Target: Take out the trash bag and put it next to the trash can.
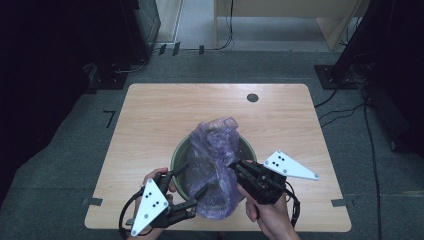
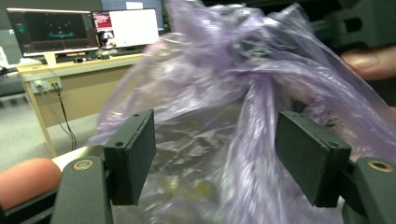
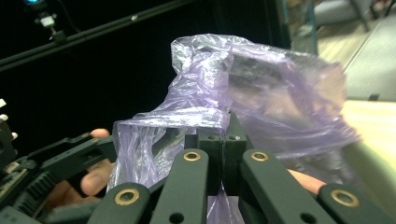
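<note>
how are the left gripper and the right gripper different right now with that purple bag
The left gripper has its jaws spread wide, with the purple bag loose between them; the right gripper has its jaws closed, pinching a fold of bag. In the high view the left sits nearer the table's front edge. Both are hand-held.

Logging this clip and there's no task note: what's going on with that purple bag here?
A person works at a light wooden table with a gripper in each hand. The right gripper is shut on a crumpled translucent purple plastic bag, which sits in a round green bowl and drapes over its near rim. The left gripper is open, its jaws either side of a twisted fold of the bag, not yet closed on it.
</note>
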`<state>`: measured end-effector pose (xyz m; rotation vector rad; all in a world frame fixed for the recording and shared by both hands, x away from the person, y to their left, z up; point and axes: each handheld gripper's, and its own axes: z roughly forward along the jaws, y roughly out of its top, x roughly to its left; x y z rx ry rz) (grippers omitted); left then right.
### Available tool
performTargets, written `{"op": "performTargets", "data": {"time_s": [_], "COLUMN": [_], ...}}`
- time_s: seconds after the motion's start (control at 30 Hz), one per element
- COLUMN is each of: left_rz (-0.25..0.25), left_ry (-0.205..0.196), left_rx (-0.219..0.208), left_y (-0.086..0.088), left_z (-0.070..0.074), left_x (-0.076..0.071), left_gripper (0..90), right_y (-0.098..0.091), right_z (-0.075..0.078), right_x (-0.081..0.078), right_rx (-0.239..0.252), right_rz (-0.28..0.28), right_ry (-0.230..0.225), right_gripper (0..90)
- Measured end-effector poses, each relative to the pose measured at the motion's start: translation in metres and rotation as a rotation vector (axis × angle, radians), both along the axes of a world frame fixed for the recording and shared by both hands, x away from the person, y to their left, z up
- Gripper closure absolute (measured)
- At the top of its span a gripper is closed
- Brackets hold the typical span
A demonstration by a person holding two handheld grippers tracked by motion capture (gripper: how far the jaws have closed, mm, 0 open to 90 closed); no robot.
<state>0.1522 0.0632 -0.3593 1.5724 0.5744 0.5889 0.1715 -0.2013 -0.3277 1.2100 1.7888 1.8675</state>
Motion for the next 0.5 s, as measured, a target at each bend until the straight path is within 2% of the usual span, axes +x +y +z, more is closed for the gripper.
{"op": "performTargets", "data": {"time_s": [0.13,0.33,0.4,0.5], "left_rz": [0.031,0.11,0.142,0.196], "left_ry": [0.016,0.057,0.086,0.148], "left_rx": [-0.041,-0.119,-0.164,-0.199], "left_y": [0.015,0.039,0.051,0.066], "left_z": [0.002,0.001,0.0,-0.006], "left_x": [0.004,0.014,0.02,0.03], "left_gripper": [26.7,25.7,25.1,24.0], "right_y": [-0.004,-0.005,-0.004,-0.003], "right_z": [0.004,0.01,0.012,0.012], "right_x": [-0.004,-0.011,-0.012,-0.014], "right_rx": [-0.022,-0.052,-0.066,-0.091], "right_rz": [-0.049,-0.113,-0.141,-0.181], "right_ry": [-0.074,-0.177,-0.201,-0.255], "right_gripper": [90.0,90.0,90.0,90.0]}}
